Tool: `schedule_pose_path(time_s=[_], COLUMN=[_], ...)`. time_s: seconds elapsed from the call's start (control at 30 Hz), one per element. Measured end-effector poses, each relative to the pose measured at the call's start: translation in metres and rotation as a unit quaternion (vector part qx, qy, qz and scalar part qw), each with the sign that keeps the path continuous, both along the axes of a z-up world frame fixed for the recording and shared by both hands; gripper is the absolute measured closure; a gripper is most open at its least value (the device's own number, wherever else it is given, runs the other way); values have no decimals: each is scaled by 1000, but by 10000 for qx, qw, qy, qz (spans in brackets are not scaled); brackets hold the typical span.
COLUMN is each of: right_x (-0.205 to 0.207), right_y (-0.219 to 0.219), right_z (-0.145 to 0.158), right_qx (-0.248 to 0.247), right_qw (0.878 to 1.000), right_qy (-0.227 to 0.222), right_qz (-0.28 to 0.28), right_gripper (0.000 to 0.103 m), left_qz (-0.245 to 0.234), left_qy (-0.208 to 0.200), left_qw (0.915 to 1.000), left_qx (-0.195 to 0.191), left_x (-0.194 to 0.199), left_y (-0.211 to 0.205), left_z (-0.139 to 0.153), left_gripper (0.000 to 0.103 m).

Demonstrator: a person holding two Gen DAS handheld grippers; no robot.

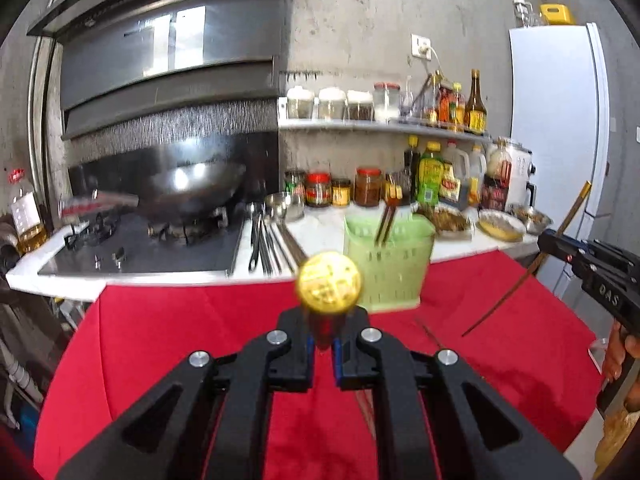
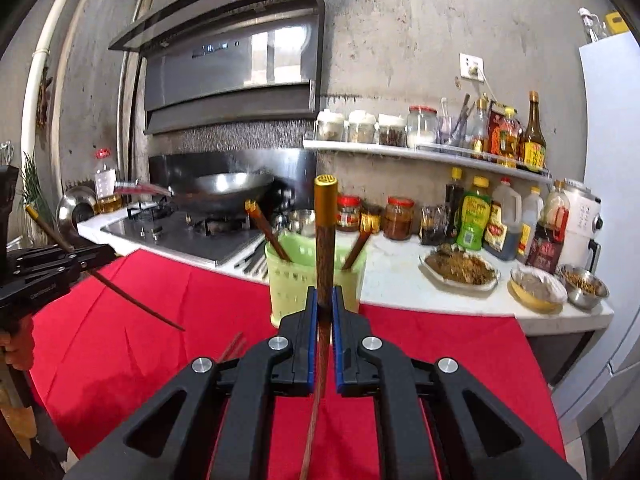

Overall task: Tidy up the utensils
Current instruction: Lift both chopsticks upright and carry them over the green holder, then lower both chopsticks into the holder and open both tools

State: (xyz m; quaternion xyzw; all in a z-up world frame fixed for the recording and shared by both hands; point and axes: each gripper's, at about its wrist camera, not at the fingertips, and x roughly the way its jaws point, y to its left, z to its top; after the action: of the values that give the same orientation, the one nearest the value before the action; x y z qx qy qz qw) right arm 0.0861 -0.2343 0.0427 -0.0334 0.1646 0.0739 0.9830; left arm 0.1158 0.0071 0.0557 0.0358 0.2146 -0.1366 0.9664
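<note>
My left gripper is shut on a brown chopstick whose gold end cap points at the camera. Behind it a light green utensil holder stands on the red cloth, with chopsticks leaning inside. At the right edge my right gripper holds another chopstick at a slant. In the right wrist view my right gripper is shut on an upright gold-capped chopstick just in front of the holder. The left gripper with its chopstick shows at the left.
A loose chopstick lies on the cloth. Behind it runs a white counter with a stove and wok, metal utensils, jars, sauce bottles and plates of food. A white fridge stands at the right.
</note>
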Motion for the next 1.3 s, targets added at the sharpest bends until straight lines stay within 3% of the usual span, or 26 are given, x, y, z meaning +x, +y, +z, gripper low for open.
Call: schedule_pose_path(time_s=[0.23,0.43,0.57,0.7,0.93,0.97,1.03,1.07,1.1,1.17,1.3], right_x=[36,81,114,138,158,159,159,157,154,144,121], right_y=[2,-3,-8,-7,-9,-9,-9,-9,-10,-11,-15], right_z=[48,72,63,41,21,22,23,24,27,32,42], right_qx=[25,75,158,136,98,88,90,116,126,110,81], right_qw=[9991,9980,9988,9998,9998,9998,9998,9998,9998,9999,9999], right_qy=[-414,-624,-469,-149,154,168,186,159,128,52,-77], right_qz=[52,-28,-56,-30,2,-2,-4,5,-1,-46,-95], right_gripper=[96,96,96,96,95,94,78,62,56,56,56], left_qz=[-164,-477,-746,-902,-932,-902,-866,-836,-818,-761,-607], left_qy=[-364,-418,-138,403,1028,1045,951,880,823,602,254], left_qw=[9992,9978,9968,9950,9903,9904,9916,9926,9932,9950,9975], left_qx=[-94,-182,-249,-174,-91,-121,-105,-96,-122,-228,-266], left_x=[51,104,141,177,205,207,205,203,200,190,162], left_y=[-22,-49,-67,-84,-91,-90,-89,-88,-86,-81,-70], left_z=[51,70,58,26,-8,-7,-3,1,6,17,40], left_gripper=[97,97,97,97,97,97,95,89,76,65,65])
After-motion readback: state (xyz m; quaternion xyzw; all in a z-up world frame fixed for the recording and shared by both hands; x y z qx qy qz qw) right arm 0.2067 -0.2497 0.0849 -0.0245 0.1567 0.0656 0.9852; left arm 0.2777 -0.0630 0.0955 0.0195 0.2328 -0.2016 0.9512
